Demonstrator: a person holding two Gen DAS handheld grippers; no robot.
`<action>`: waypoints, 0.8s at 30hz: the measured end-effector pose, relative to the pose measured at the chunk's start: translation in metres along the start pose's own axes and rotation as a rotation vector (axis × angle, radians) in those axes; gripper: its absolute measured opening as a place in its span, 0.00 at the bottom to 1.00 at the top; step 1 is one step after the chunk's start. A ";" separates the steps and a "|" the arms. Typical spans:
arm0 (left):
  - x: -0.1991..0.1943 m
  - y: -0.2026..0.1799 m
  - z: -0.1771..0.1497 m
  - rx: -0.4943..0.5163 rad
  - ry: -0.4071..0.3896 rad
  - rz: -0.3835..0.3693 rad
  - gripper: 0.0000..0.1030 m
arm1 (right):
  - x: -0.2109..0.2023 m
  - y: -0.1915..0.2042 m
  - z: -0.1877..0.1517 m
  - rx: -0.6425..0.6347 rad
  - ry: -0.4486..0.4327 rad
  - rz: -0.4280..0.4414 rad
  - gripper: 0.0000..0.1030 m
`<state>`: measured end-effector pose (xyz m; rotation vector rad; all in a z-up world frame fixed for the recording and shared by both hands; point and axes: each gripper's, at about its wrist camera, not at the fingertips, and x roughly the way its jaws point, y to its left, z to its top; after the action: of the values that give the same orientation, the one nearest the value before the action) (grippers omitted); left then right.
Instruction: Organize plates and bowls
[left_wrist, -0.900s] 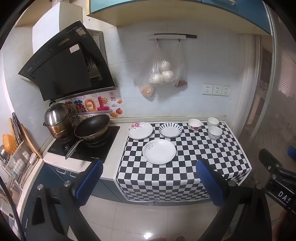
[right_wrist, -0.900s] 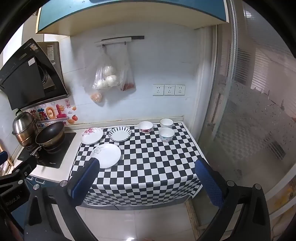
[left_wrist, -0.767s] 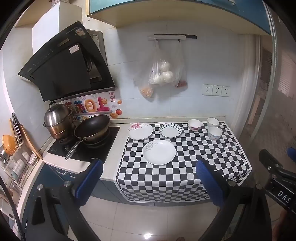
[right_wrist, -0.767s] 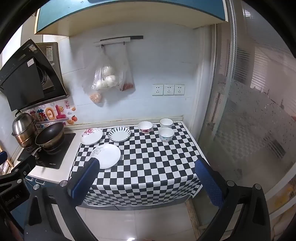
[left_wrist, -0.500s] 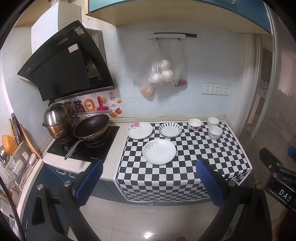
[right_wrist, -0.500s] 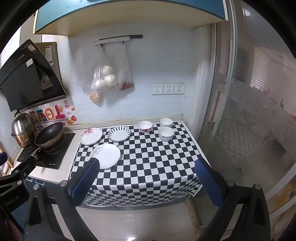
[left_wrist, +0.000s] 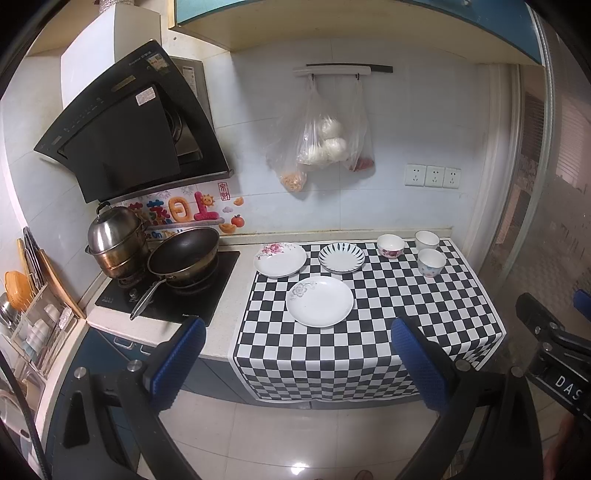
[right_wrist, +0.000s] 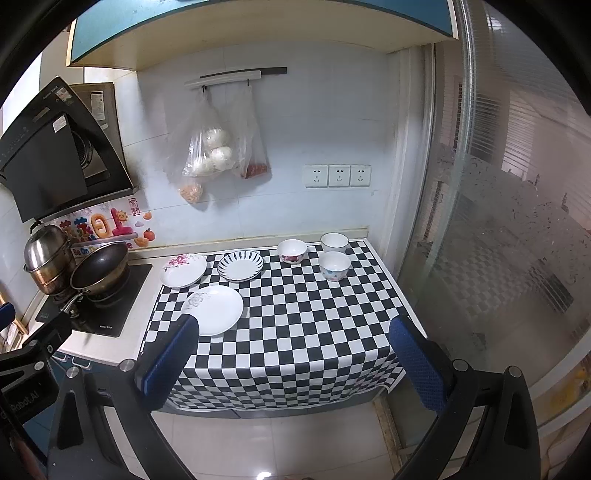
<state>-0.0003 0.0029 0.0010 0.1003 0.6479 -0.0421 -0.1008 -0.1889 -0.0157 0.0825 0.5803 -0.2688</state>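
Three plates lie on a black-and-white checked cloth (left_wrist: 388, 321): a plain white plate (left_wrist: 320, 301) nearest, a pink-flowered plate (left_wrist: 280, 259) behind it on the left, and a blue-striped plate (left_wrist: 341, 257) beside that. Three small bowls stand at the far right: a red-patterned bowl (left_wrist: 390, 246), a white bowl (left_wrist: 426, 240) and a blue-patterned bowl (left_wrist: 431, 262). My left gripper (left_wrist: 295, 358) hangs wide open in front of the counter, above the floor, holding nothing. My right gripper (right_wrist: 291, 360) is likewise wide open and empty, facing the same plates (right_wrist: 215, 309) and bowls (right_wrist: 334, 266).
A wok (left_wrist: 183, 256) and a steel pot (left_wrist: 114, 240) sit on the hob at left under a black range hood (left_wrist: 125, 140). A dish rack (left_wrist: 33, 325) stands at the far left. Plastic bags (left_wrist: 325, 144) hang on the wall. A glass door (right_wrist: 498, 221) bounds the right.
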 end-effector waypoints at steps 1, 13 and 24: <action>0.000 0.001 0.000 0.000 0.000 0.001 1.00 | 0.000 0.001 0.000 -0.001 0.001 0.000 1.00; 0.010 0.003 -0.003 0.000 0.004 0.004 1.00 | 0.001 0.000 0.000 0.000 0.002 0.002 1.00; 0.009 0.014 -0.004 -0.004 -0.002 0.005 1.00 | -0.003 0.009 -0.002 -0.010 -0.009 -0.005 1.00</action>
<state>0.0053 0.0176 -0.0065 0.0983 0.6452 -0.0360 -0.1019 -0.1797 -0.0155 0.0699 0.5730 -0.2710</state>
